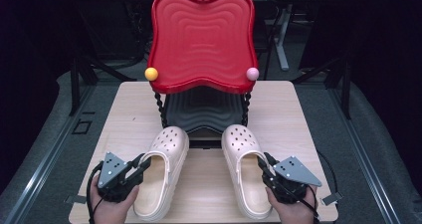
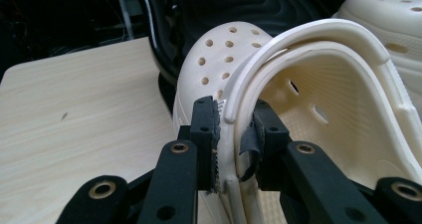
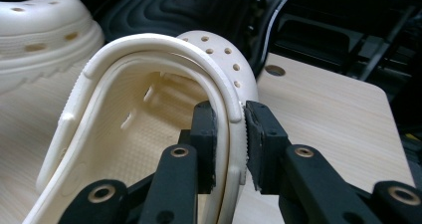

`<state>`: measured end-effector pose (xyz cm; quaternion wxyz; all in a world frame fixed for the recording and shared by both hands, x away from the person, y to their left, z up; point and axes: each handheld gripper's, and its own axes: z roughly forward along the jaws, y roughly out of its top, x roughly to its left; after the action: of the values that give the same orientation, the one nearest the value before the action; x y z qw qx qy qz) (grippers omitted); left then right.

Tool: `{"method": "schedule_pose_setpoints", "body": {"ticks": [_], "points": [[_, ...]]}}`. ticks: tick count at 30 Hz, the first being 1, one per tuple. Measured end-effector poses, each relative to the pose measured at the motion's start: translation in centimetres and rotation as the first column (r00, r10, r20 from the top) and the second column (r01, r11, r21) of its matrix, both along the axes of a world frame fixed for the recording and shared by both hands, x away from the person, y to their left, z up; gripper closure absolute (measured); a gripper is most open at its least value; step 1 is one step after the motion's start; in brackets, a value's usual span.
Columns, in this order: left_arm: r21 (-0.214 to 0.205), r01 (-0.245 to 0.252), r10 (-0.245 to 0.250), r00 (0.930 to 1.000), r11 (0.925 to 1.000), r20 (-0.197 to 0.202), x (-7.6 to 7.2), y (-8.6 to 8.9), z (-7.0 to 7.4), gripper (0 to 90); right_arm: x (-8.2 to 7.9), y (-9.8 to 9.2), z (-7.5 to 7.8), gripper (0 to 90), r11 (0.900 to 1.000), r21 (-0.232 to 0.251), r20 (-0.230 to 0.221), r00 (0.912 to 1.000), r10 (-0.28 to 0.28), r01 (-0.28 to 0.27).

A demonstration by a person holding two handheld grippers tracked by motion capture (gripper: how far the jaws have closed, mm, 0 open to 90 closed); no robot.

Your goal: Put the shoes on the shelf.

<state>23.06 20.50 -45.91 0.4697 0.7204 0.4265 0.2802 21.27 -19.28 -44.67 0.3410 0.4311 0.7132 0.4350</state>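
Left clog [image 1: 160, 176]: it lies on the near-left part of the table [image 1: 293, 114], toe toward the far edge and the shoe rack, heel toward me at the near edge.
Right clog [image 1: 247, 174]: near-right part of the table, parallel to the left one, a bare strip of tabletop between the two.
Left gripper [image 1: 140, 165]: my jaws are closed on the outer side wall of the left clog near its heel, one pad [image 2: 205, 129] outside the wall, the other inside the opening, right where the folded strap pivots.
Right gripper [image 1: 262, 168]: same grip mirrored, jaws clamped across the outer side wall of the right clog, with the wall and strap rim squeezed between the pads.
Long axis: each clog runs from the near edge toward the far edge; my jaws bite across the wall, roughly square to that axis, so the toe sticks out ahead of each gripper.
Nearer hand: each hand has its own shoe; neither needs to cross over.
Rack [image 1: 201, 40]: a red tray on top and a dark shelf [image 1: 201, 112] below, at the far middle of the table, straight ahead of both toes.
Next move, as I judge it: carry both clogs forward toe-first toward the dark shelf, keeping them level so the toes clear its front lip.
Risk: the soft wall may flex and let the toe sag.
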Motion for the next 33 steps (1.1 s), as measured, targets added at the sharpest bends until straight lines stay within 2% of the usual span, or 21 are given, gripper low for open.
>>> {"method": "schedule_pose_setpoints", "body": {"ticks": [7,12,18,26,33], "points": [[0.013,0.025,-0.025,0.9996,0.9996,0.014,1.5,-1.8,0.4,75.3,1.8,1.7,0.3,74.9,0.9995,0.016,0.001,0.9997,0.026,-0.026],[0.025,0.017,-0.018,0.9994,0.9996,0.031,2.7,-2.8,0.7,75.3,3.1,2.6,0.7,74.9,0.9994,0.019,0.009,0.9996,0.028,-0.028],[0.005,0.004,-0.004,0.9992,1.0000,0.039,3.9,-3.4,1.1,75.4,4.6,3.3,1.0,74.9,0.9995,0.021,0.012,0.9996,0.024,-0.024],[0.025,-0.004,0.003,0.9983,0.9997,0.058,4.9,-4.2,1.7,75.3,5.8,4.1,1.2,74.9,0.9991,0.031,0.006,0.9996,0.027,-0.027],[0.044,-0.008,0.006,0.9983,0.9990,0.058,5.5,-4.5,1.8,75.3,6.2,4.4,1.2,74.9,0.9989,0.045,0.011,0.9999,0.014,-0.014]]}}
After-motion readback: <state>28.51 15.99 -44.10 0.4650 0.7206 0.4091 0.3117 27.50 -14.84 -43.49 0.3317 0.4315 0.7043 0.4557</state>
